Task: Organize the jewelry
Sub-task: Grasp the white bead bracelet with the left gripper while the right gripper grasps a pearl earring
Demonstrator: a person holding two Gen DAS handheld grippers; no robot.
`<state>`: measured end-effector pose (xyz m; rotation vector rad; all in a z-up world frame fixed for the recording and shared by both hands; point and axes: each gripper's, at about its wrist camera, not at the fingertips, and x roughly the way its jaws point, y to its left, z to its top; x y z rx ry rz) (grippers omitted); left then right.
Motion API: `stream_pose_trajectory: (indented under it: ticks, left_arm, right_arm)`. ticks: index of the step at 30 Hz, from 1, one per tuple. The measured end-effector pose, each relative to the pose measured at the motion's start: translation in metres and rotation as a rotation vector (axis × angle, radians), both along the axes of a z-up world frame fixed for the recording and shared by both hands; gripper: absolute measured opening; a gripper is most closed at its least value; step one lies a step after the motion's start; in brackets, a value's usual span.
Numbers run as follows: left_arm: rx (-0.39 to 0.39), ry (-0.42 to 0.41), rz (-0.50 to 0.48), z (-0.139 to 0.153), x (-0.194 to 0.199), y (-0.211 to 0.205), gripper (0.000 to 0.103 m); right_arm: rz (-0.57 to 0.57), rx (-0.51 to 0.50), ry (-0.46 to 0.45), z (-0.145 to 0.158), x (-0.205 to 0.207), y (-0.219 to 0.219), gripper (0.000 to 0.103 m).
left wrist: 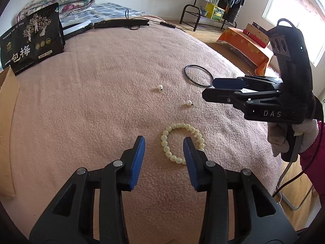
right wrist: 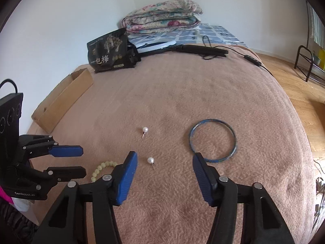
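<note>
On the pink blanket (left wrist: pixel 91 101) lie a pale green bead bracelet (left wrist: pixel 181 142), two pearl earrings (left wrist: pixel 160 87) (left wrist: pixel 189 102) and a thin blue bangle (left wrist: pixel 198 75). My left gripper (left wrist: pixel 164 144) is open and empty, hovering just before the bracelet. My right gripper (left wrist: pixel 209 88) is open and empty beside the bangle. In the right wrist view the right gripper (right wrist: pixel 165 162) is open over the blanket (right wrist: pixel 182 93), with the near pearl earring (right wrist: pixel 150 160) between its fingers, the far earring (right wrist: pixel 145 130), the bangle (right wrist: pixel 212 140) and the bracelet (right wrist: pixel 102 169), and the left gripper (right wrist: pixel 82 161) at left.
An open cardboard box (right wrist: pixel 63 101) lies at the blanket's left edge. A black snack bag (right wrist: pixel 107 50), folded quilts (right wrist: pixel 162 14) and a black flat device with cable (right wrist: pixel 199 49) sit at the far end. Wooden floor and a clothes rack (left wrist: pixel 219 0) are to the right.
</note>
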<state>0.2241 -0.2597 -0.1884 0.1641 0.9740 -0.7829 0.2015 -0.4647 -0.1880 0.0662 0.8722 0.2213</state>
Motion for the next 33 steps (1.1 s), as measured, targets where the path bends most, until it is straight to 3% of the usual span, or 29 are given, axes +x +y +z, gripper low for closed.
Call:
stream_pose_trajectory:
  ticks: [3,12,23,27,33]
  left_arm:
    - [0.014,0.011,-0.006,-0.006,0.001,-0.003,0.032]
    - [0.040,0.022,-0.004,-0.018,0.004,-0.010,0.031]
    - [0.043,0.022,0.002,-0.025,0.008,-0.013,0.023]
    - [0.048,0.006,0.010,-0.026,0.009,-0.013,0.007]
    - [0.036,-0.013,0.016,-0.019,0.007,-0.010,0.005]
  right_arm:
    - [0.047,-0.036,0.022,-0.009,0.005,0.012,0.037]
    - [0.095,-0.075,0.041,-0.019,0.013,0.024,0.022]
    - [0.127,-0.136,0.067,-0.028,0.020,0.036,0.012]
    - [0.130,-0.160,0.072,-0.029,0.021,0.039,0.007]
    - [0.114,-0.145,0.060,-0.025,0.018,0.036,0.006]
